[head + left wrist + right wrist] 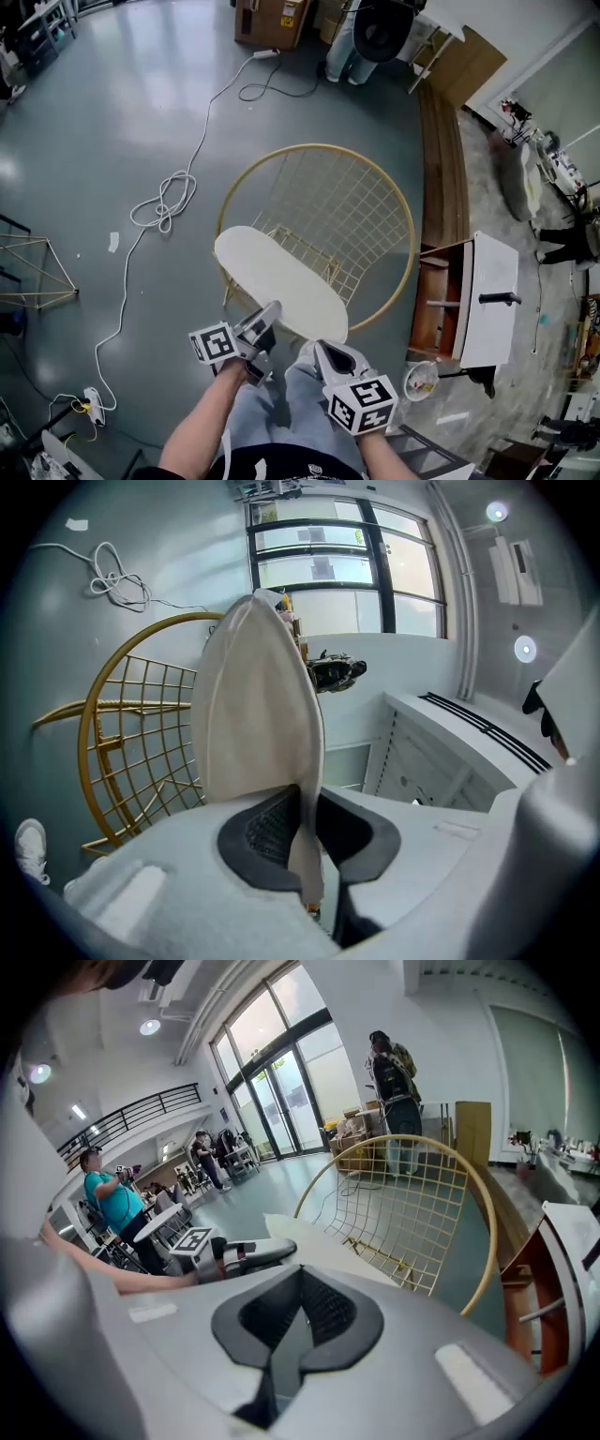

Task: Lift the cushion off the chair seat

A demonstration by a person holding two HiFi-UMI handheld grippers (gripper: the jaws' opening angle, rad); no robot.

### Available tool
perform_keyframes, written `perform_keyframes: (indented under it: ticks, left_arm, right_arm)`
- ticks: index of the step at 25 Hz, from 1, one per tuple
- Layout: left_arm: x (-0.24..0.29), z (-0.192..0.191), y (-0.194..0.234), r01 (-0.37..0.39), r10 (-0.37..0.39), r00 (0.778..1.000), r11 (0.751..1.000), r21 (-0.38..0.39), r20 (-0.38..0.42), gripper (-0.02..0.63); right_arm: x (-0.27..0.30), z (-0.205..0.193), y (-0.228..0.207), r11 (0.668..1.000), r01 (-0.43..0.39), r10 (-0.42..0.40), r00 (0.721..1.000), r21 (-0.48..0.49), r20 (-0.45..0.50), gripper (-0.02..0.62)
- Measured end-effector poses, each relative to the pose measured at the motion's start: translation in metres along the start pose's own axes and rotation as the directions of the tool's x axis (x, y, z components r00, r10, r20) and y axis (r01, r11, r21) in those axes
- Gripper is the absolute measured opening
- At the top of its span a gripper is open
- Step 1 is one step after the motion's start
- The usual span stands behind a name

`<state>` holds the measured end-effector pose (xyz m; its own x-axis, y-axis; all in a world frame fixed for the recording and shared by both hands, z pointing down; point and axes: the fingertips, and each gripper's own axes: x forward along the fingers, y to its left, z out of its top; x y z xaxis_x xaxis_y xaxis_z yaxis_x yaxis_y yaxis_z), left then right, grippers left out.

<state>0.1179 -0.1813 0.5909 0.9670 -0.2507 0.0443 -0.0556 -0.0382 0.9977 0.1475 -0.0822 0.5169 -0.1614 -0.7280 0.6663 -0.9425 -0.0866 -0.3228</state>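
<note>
Left tool (305, 808) is clenched on the cushion (253, 705) at its near rim. The cushion looks raised over the front of the gold wire chair (122, 733), long axis running away from me across the seat. Right tool (298, 1283) is closed on nothing, nearer me than the chair.

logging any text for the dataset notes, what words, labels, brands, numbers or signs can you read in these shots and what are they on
No text can be read in any view.
Label on the cardboard box: too small to read.
White print on the person's dark shirt: too small to read.
Marker cubes: black-and-white square patterns only, no letters or numbers.
</note>
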Motion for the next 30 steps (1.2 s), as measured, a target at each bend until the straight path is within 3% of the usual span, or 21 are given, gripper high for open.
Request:
perform_keyframes:
  ticks: [2, 4, 15, 21, 30]
  left_arm:
    - [-0.001, -0.004, -0.025, 0.049, -0.046, 0.998, 0.995, -0.085, 0.031, 0.04]
    - [-0.01, 0.004, -0.042, 0.056, -0.052, 0.998, 0.994, -0.093, 0.043, 0.04]
    - [-0.038, 0.017, -0.135, 0.098, -0.103, 0.989, 0.994, 0.051, 0.104, 0.04]
    - [-0.038, 0.024, -0.145, 0.108, -0.117, 0.992, 0.983, 0.145, 0.056, 0.04]
    - [-0.027, 0.023, -0.174, 0.139, -0.141, 0.99, 0.977, 0.162, 0.0, 0.041]
  right_arm:
    - [-0.008, 0.009, 0.003, 1.0, 0.01, -0.009, 1.0, -0.011, 0.021, -0.002]
    - [-0.01, 0.024, 0.014, 1.0, 0.01, -0.009, 0.999, -0.014, 0.044, -0.002]
    - [-0.043, 0.082, 0.034, 1.0, 0.006, -0.003, 0.976, -0.016, 0.218, -0.002]
    - [-0.035, 0.097, 0.028, 1.0, 0.021, -0.018, 0.956, -0.007, 0.294, -0.002]
    - [-0.047, 0.123, 0.03, 0.999, 0.053, -0.051, 0.945, 0.002, 0.323, -0.002]
